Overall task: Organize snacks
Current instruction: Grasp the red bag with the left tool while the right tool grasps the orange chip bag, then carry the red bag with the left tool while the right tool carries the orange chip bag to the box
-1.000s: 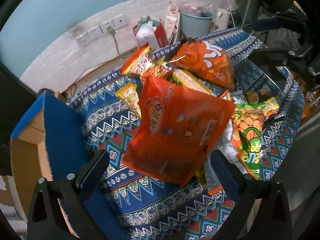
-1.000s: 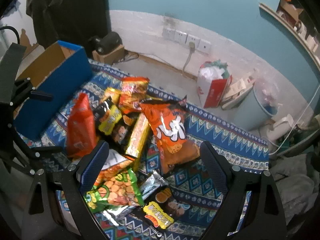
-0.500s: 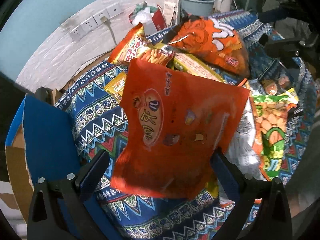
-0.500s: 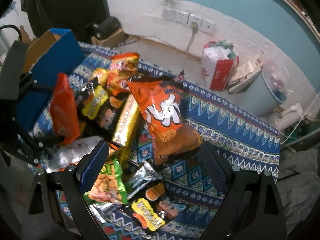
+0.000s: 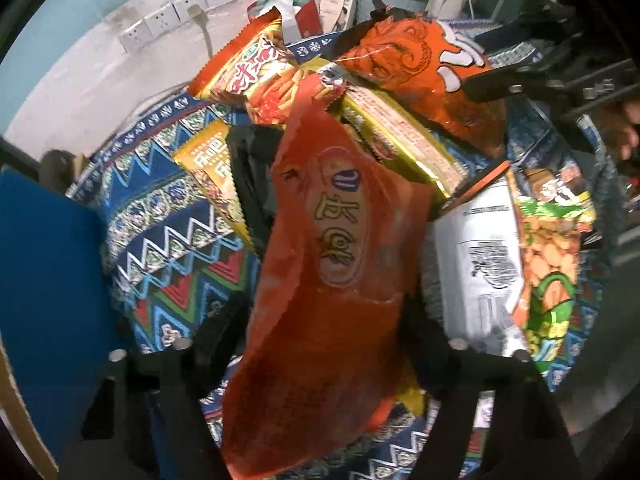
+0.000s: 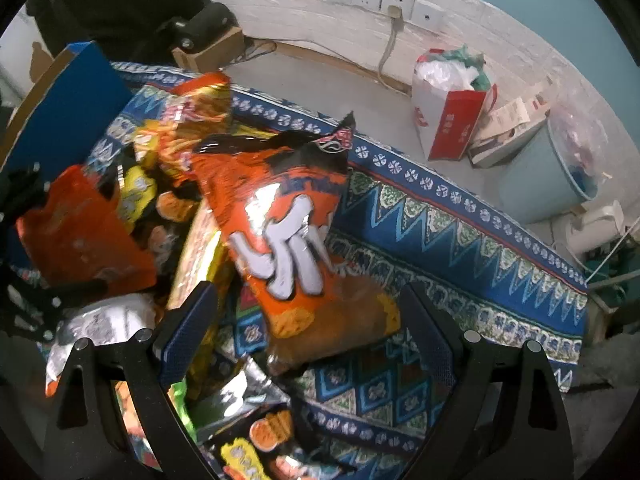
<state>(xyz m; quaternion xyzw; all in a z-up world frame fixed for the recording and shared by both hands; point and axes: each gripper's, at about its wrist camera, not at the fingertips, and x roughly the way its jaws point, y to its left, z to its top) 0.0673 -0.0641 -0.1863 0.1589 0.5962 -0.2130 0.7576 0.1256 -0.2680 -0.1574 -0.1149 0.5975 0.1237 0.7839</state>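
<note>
Your left gripper (image 5: 320,320) has just been closing, and its jaws now pinch the plain orange-red snack bag (image 5: 332,280), which stands on edge at the near side of the snack pile on the patterned cloth (image 5: 168,248). The blue box (image 5: 44,280) sits just left of it (cardboard inside). Your right gripper (image 6: 308,332) hangs wide, empty, straddling the lower end of the orange chip bag with white lettering (image 6: 288,240).
</note>
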